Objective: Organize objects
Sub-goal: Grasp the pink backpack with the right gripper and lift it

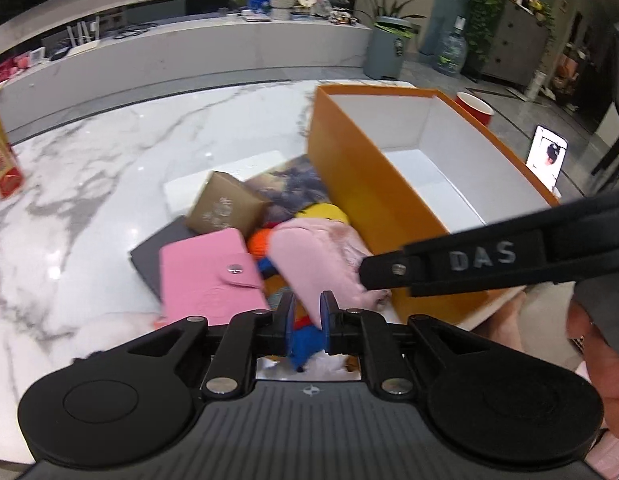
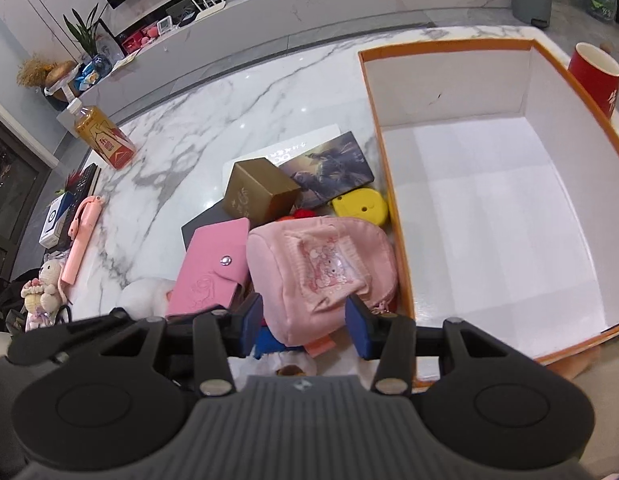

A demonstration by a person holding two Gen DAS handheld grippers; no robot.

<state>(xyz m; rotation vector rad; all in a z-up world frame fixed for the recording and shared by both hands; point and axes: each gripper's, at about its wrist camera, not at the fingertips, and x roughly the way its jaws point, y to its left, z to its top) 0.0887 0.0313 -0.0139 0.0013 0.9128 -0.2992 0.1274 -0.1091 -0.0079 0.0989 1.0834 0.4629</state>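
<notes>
We take the orange box (image 2: pixel 581 92) as our landmark: it stands open on the marble table (image 2: pixel 213 120), its white inside bare. All the clutter lies on the side of the box away from the red cup (image 2: pixel 595 76), which stands just outside the box's far corner.

Our right gripper (image 2: pixel 305 326) is about half open, and its blue pads (image 2: pixel 357 330) bracket the near end of the pink pouch (image 2: pixel 321 260). The pouch fills the gap, but we cannot tell whether the pads press it. It lies just beside the box's long orange wall.

Our left gripper (image 1: pixel 307 322) is nearly closed, its blue pads pinching the edge of that same pink pouch (image 1: pixel 313 264) where it overhangs something blue (image 1: pixel 305 344). In the left wrist view the right gripper's black finger (image 1: pixel 457 264) crosses in from the box side and its tip touches the pouch.

Beyond the pouch, still beside the box wall, sits a yellow rounded object (image 2: pixel 363 206). Farther from the box lies a pink snap wallet (image 2: pixel 211 268) on a dark flat case (image 2: pixel 205 224), with a tilted gold-brown carton (image 2: pixel 257 192) behind it and a picture-printed flat box (image 2: pixel 333 172) behind that, near the box's corner. Well away from the box, towards the table's edge, stand a yellow drink bottle (image 2: pixel 103 136) and a pink handled tool (image 2: pixel 79 236).
</notes>
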